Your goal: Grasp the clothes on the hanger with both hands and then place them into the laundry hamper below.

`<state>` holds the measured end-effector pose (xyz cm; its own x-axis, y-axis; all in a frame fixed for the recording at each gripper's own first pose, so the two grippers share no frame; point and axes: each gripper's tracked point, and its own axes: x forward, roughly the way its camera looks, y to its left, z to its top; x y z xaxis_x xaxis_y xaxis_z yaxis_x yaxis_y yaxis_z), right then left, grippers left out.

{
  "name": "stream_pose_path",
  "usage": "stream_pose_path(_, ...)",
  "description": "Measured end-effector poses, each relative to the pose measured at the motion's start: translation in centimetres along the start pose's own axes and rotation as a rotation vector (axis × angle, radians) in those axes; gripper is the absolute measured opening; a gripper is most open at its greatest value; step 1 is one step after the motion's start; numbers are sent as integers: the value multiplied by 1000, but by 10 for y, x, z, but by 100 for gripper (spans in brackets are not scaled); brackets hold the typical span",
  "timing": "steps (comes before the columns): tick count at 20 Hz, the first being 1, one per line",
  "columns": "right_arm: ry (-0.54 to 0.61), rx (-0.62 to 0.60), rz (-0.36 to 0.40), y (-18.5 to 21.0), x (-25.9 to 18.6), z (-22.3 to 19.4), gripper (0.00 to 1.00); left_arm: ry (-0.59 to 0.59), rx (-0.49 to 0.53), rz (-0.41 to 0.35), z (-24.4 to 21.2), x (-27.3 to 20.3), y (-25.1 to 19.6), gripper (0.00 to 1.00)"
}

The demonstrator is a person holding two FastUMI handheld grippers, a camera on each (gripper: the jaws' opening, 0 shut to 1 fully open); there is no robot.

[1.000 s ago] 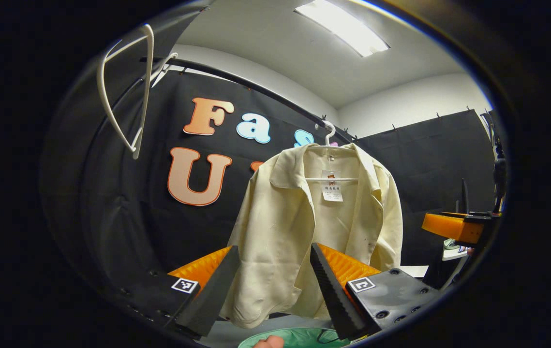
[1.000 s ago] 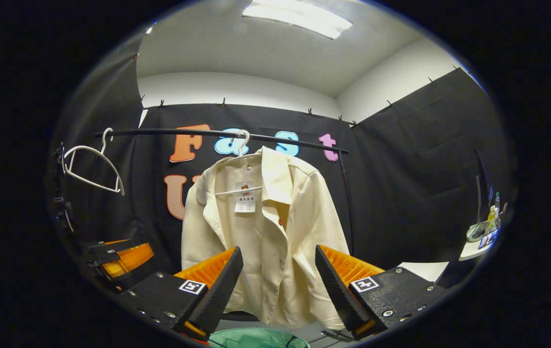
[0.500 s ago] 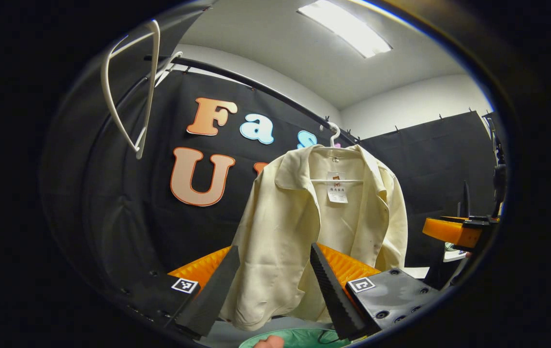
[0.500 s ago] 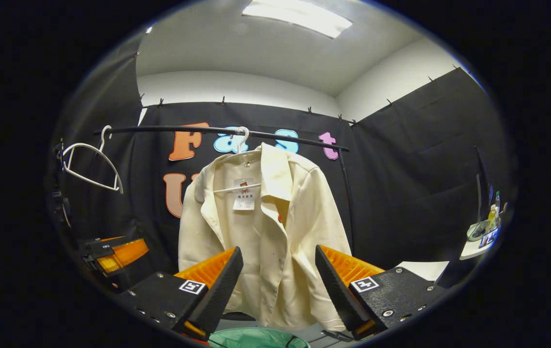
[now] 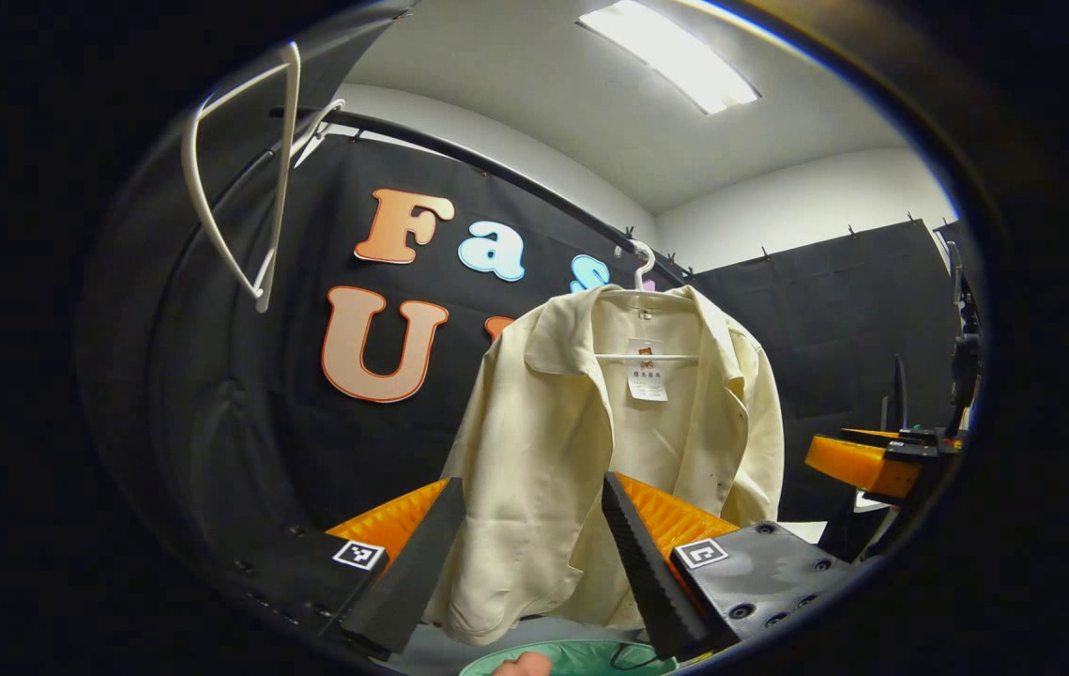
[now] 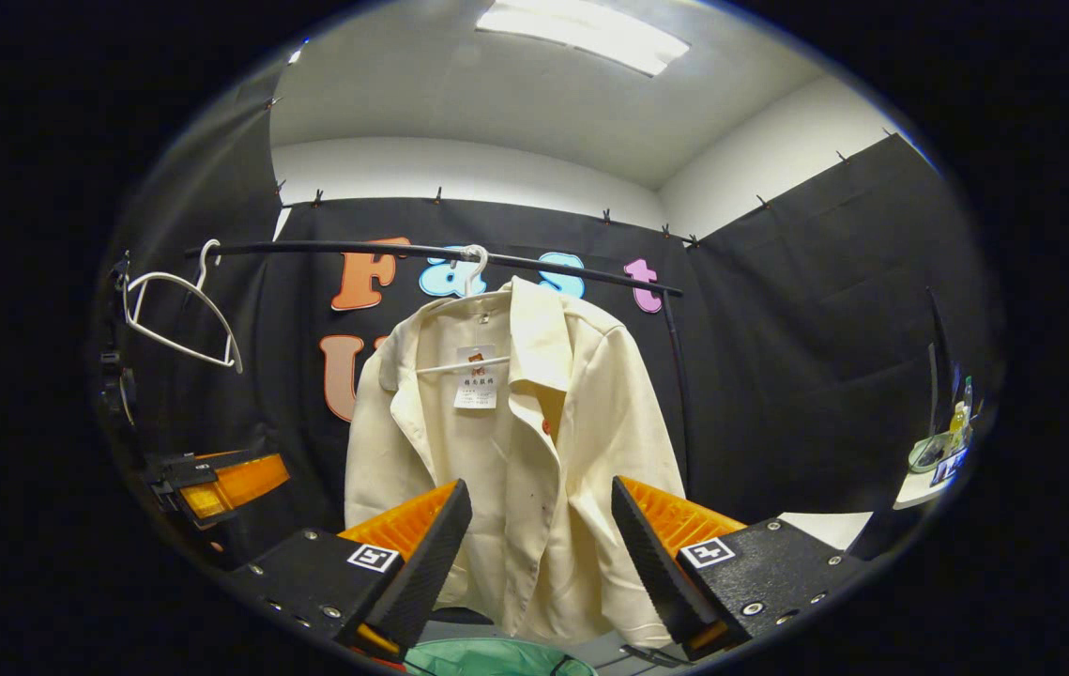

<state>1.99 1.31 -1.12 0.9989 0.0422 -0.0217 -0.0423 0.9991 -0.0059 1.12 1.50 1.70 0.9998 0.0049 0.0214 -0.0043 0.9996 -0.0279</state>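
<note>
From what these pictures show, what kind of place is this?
Probably a staged recording booth, not a home: black cloth walls, a clothes rail holding a cream jacket, and a green hamper below.

Cream jacket [image 6: 534, 451] hangs open on hanger [image 6: 470, 272] (green hamper [image 6: 487, 657] beneath).

Both views look up from low and near, sharing the cream jacket [image 5: 590, 451] [image 6: 506, 451] from opposite sides.

The tag [image 6: 476, 377] inside the jacket [image 6: 534, 469] collar carries print too small to read.
</note>
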Motion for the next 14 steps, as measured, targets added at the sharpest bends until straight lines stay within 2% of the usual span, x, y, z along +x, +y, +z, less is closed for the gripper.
stream_pose_path(9, 53, -45, -5, 10, 110, -16, 93, 15, 15, -26, -8, 14, -1, 96)
stream_pose_path(10, 69, -55, -22, 9, 124, -20, 94, 17, 17, -26, -10, 15, 2, 93)
stream_pose_path(11, 85, -64, -48, 7, 135, -26, 94, 17, 17, -27, -10, 16, 4, 93)
stream_pose_path(13, 108, -72, -109, 2, 154, -37, 94, 17, 20, -24, -11, 18, 8, 100)
stream_pose_path(14, 119, -80, -140, -1, 163, -42, 94, 16, 24, -20, -11, 18, 11, 96)
